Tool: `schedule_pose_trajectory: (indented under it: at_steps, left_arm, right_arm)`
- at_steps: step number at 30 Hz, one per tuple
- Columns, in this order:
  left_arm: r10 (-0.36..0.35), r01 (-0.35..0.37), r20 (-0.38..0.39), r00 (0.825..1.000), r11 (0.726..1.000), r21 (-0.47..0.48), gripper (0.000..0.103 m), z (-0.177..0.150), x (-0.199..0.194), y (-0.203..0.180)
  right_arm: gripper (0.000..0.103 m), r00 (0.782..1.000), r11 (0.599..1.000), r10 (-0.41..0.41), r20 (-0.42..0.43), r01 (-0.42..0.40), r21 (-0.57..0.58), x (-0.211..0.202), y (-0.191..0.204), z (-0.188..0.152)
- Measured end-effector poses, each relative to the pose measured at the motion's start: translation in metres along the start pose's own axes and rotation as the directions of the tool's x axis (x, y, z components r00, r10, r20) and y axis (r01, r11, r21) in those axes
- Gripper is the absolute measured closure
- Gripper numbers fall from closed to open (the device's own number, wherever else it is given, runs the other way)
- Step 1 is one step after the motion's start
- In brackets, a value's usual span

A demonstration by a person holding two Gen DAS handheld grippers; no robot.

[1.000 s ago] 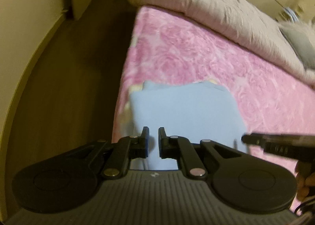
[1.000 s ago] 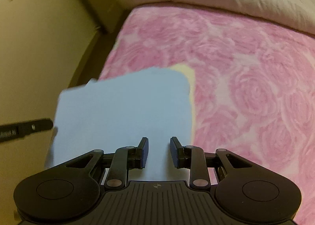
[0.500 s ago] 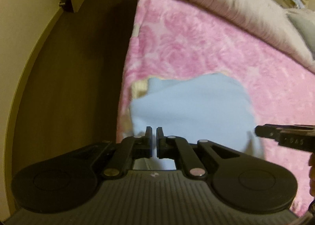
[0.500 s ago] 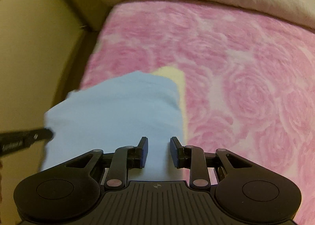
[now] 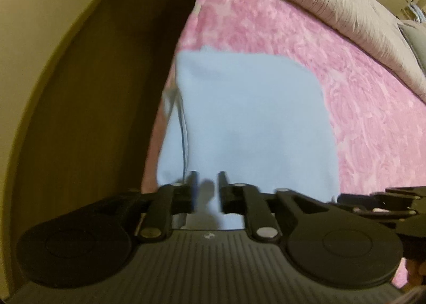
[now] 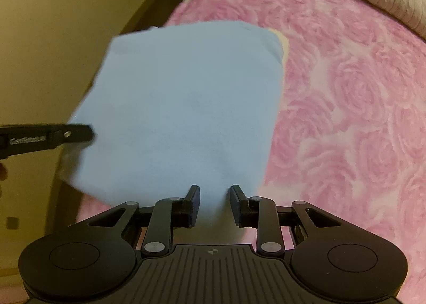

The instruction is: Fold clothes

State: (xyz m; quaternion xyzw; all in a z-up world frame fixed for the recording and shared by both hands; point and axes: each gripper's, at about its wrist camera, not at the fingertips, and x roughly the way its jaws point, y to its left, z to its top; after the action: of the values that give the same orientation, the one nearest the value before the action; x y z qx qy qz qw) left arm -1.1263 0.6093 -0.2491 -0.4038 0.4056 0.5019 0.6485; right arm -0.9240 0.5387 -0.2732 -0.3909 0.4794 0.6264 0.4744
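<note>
- Left gripper: clenched a moment ago, jaws now opening; blue garment beneath, not pinched.
- Right gripper: gap unchanged, part-open, gripping nothing.
- Garment folded on pink bedspread's left edge.

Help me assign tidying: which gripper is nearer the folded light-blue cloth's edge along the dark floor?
Left. The left gripper, jaws opening, cloth between them, is at that floor-side edge; the right gripper is toward the pink blanket side.

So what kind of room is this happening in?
Most likely a bedroom: a bed with a pink rose-patterned blanket, a grey duvet bunched along it, and a folded light blue garment on top.
</note>
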Motion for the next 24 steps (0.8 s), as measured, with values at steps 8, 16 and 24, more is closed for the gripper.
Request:
schedule_pose_trajectory:
  at_steps: [8, 16, 24]
  left_arm:
    - [0.106, -0.105, 0.005, 0.994, 0.992, -0.073, 0.075, -0.009, -0.046, -0.025]
    - [0.164, -0.161, 0.030, 0.986, 0.984, -0.077, 0.074, -0.043, -0.086, -0.049]
    - [0.205, -0.190, 0.117, 0.972, 0.973, -0.128, 0.070, -0.078, -0.139, -0.070]
  right_arm:
    - [0.049, 1.000, 0.998, 0.026, 0.007, -0.026, 0.062, -0.041, -0.007, -0.019]
    - [0.047, 0.998, 0.998, 0.015, 0.060, -0.018, 0.056, -0.070, -0.012, -0.036]
    - [0.047, 0.990, 0.999, 0.049, 0.133, -0.046, -0.025, -0.114, -0.004, -0.064]
